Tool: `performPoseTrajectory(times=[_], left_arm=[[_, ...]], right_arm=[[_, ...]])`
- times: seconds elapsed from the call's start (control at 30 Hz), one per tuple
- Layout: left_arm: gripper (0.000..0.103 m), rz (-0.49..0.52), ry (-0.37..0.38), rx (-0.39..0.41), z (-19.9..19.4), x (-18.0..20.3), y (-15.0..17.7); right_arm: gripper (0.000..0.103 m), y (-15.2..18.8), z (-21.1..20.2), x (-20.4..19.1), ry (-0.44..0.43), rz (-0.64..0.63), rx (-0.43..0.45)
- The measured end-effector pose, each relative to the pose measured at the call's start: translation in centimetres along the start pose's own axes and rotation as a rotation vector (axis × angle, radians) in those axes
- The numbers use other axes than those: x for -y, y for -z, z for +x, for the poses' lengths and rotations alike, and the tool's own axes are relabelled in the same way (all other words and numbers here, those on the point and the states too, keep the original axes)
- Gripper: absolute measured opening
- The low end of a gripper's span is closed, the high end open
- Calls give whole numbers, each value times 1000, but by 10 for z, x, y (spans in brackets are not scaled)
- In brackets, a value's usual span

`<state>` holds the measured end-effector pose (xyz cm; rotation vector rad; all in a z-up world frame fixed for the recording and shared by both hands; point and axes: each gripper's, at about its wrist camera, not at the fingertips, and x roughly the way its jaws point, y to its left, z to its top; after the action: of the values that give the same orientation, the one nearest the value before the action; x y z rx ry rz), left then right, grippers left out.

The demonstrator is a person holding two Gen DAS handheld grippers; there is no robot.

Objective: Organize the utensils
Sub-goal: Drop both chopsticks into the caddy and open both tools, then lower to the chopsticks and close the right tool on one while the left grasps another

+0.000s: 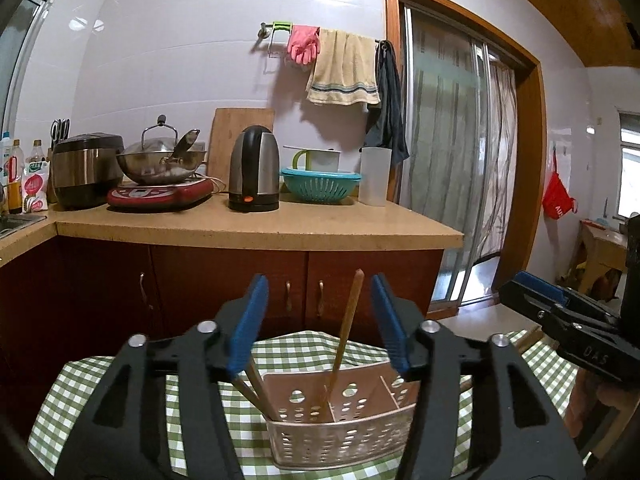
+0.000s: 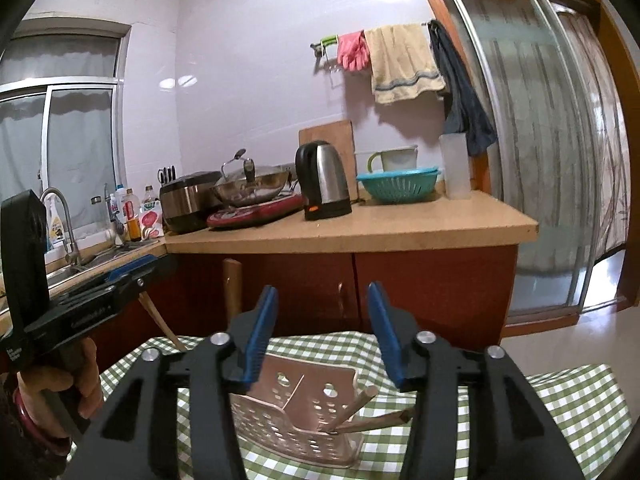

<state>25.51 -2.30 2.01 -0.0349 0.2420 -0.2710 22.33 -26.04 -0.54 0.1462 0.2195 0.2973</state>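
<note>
Left wrist view: the left gripper point(image 1: 320, 320) hangs with its blue pads spread wide and nothing between them, above a perforated caddy point(image 1: 340, 424) that stands on the checked cloth of the surface point(image 1: 76, 392). The caddy is split into compartments. One wooden utensil point(image 1: 347, 328) stands nearly upright in the larger, left-hand compartment, by the divider. Two more wooden sticks point(image 1: 256, 390) lean out over the caddy's left end; their upper parts are hidden behind the left pad. At the right edge the right gripper point(image 1: 560, 312) shows side on, and from here I cannot tell how its jaws stand.

Right wrist view: the right gripper point(image 2: 322, 332) is also wide open and empty, poised over the caddy point(image 2: 304, 412). Two or three wooden handles point(image 2: 372, 414) jut from the caddy's right end toward the surface's right edge. The left gripper point(image 2: 132, 276) appears at the left, held in a hand point(image 2: 86, 380), with a wooden stick point(image 2: 160, 320) slanting below it; whether it touches that stick is unclear.

My reading is that utensils are already in the caddy and the sorting is well along. Next would be finding any utensil left on the cloth, which calls for lowering and tilting a gripper, since both bodies block the near part of the surface. What kind of utensils these are is hard to tell.
</note>
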Motion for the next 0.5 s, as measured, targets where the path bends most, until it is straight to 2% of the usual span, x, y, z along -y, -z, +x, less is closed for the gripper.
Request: performPoseTrajectory(times=[0.13, 0.3, 0.5], left_arm=[[66, -12, 8, 1, -12, 1, 1], [67, -16, 22, -3, -36, 5, 8], [67, -4, 9, -29, -71, 12, 38]], right_arm=[[56, -2, -17, -3, 8, -11, 18], [57, 7, -43, -7, 9, -13, 16], [57, 45, -71, -6, 18, -1, -50]])
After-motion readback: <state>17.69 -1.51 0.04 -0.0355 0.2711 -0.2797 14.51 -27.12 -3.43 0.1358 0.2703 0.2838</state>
